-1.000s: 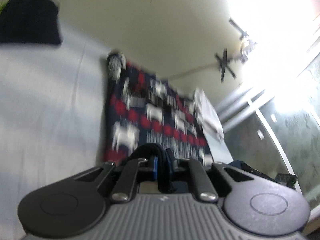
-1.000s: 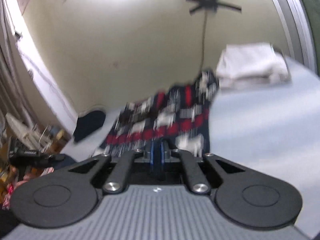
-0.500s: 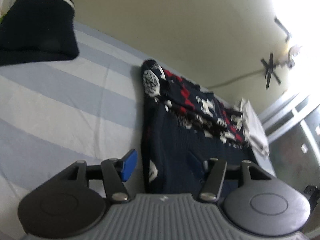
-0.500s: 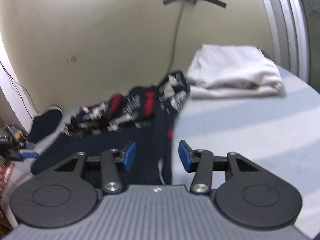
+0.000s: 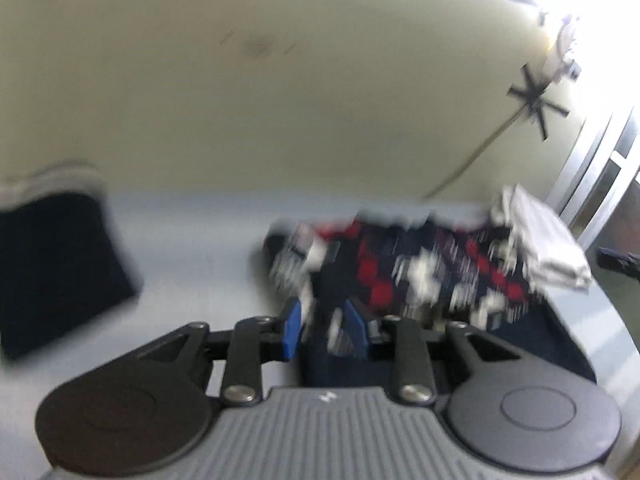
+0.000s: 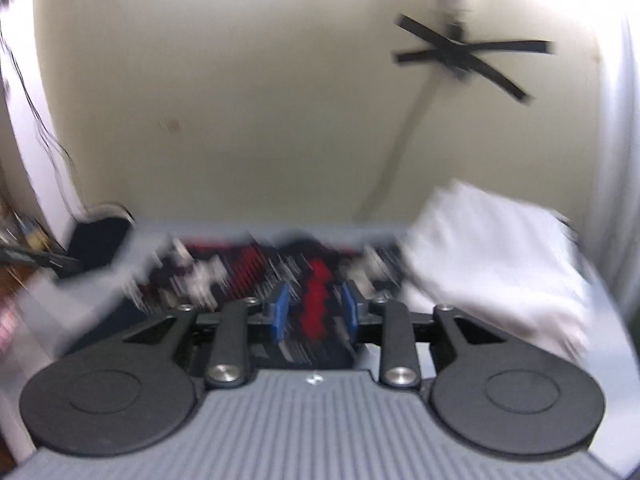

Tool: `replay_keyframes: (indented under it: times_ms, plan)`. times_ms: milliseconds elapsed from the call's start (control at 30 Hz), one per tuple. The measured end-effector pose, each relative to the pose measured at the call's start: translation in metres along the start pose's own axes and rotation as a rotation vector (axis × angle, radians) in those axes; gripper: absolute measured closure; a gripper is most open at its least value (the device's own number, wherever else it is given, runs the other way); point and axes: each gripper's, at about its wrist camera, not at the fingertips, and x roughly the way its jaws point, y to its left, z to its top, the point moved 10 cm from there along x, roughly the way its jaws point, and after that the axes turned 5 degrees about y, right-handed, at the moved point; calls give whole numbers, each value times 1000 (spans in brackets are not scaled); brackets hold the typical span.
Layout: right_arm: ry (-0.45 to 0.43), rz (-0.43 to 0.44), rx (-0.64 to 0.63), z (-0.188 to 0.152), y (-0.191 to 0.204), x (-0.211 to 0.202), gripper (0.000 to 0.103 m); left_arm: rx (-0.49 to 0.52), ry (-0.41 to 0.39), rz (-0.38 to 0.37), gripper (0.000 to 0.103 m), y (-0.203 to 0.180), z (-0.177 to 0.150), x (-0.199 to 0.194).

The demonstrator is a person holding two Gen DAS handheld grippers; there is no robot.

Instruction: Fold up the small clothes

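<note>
A navy knit sweater with red and white figures (image 5: pixel 420 272) lies on the pale striped bed sheet (image 5: pixel 200 264), badly blurred by motion. My left gripper (image 5: pixel 322 330) hovers at its near left edge. The jaws are closing, and dark cloth shows between the blue pads (image 5: pixel 290 332) without being visibly pinched. In the right wrist view the same sweater (image 6: pixel 240 268) spreads across the bed. My right gripper (image 6: pixel 314 312) is over its near edge, jaws also closing. Red patterned cloth shows in the gap between its pads (image 6: pixel 280 312).
A folded white cloth (image 5: pixel 540 240) (image 6: pixel 492 256) lies against the sweater's right end. A dark navy garment (image 5: pixel 52 272) (image 6: pixel 100 240) lies at the left of the bed. A cream wall stands close behind, with cables taped to it.
A second ago both grippers were shut on the raised sweater. They then opened and it lay doubled on the bed. Now both have swung forward over it with narrower jaws.
</note>
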Motion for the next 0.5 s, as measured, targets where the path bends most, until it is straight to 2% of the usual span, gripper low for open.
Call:
replay_keyframes:
  times_ms: [67,200,233,300,333,400,467,500]
  plan:
    - [15,71,50,30,-1,37,61,28,7,10,59,-13,36,30]
    - [84,73,125,57,-9,124,56,31,107,55,58,-29,76,115]
    - [104,57,123,57,-10,144,50,37,128,63,57,-31,79,132]
    - [156,41,81,52,-8,182,42,64,169,115,40,-28,82,166]
    - [178,31,56,49,-7,196,39,67,189,139,36,-24,83,183]
    - [221,23,15,42,-7,222,34,50,229,141,17,-17,82,210]
    - [259,37,-22,34,-6,243,26,26,259,106,10,-14,76,227]
    - [271,36,-41,31,-6,251,23,18,267,84,15,-14,71,232]
